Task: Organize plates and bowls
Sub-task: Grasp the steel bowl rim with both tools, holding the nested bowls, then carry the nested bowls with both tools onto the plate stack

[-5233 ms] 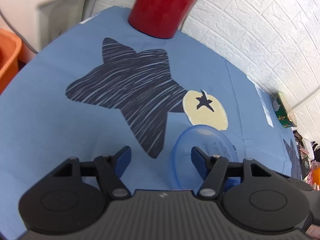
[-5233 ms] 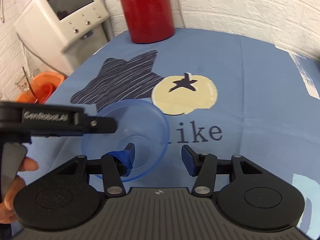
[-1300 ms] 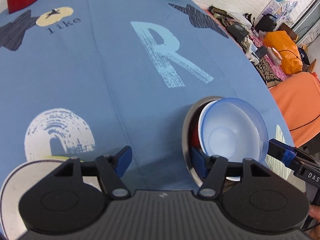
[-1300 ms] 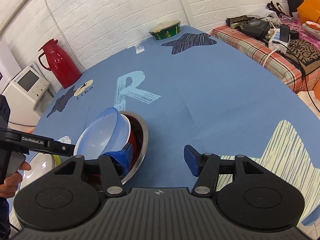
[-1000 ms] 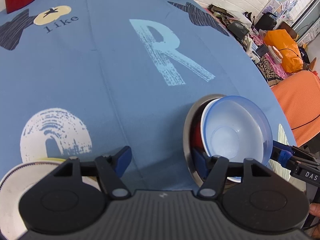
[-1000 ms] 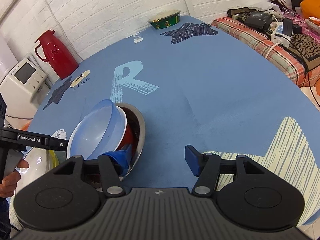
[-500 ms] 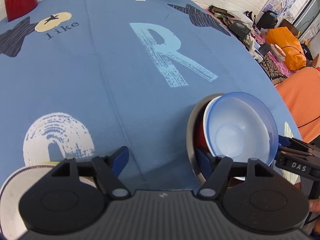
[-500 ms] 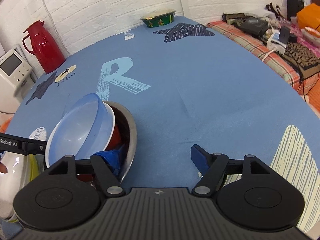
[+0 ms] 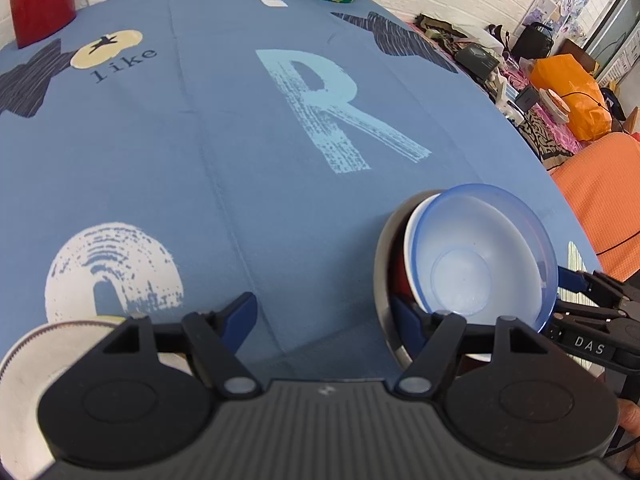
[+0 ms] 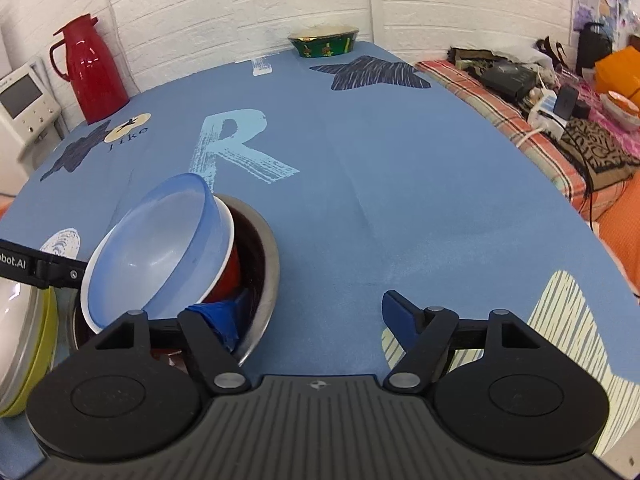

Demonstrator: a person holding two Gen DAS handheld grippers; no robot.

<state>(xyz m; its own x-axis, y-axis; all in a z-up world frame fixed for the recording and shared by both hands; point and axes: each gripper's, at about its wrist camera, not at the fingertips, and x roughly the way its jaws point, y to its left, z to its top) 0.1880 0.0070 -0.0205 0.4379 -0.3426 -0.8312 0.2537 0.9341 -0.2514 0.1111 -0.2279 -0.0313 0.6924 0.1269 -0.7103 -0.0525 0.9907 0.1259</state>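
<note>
Cluttered home room, thermos (image 10: 94, 68), brick-pattern wall (image 10: 224, 4)

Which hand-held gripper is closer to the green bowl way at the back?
Neither clearly. The green bowl sits far across the table from both the left hand-held gripper and the right hand-held gripper.

My left wrist camera is looking down close past the bowl stack (image 9: 472, 264); my right one is facing it from the stack's (image 10: 168, 256) other side, sharing it.

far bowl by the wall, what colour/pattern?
Green bowl with small gold and red motifs and a gold rim; clearest in the right wrist view.
</note>
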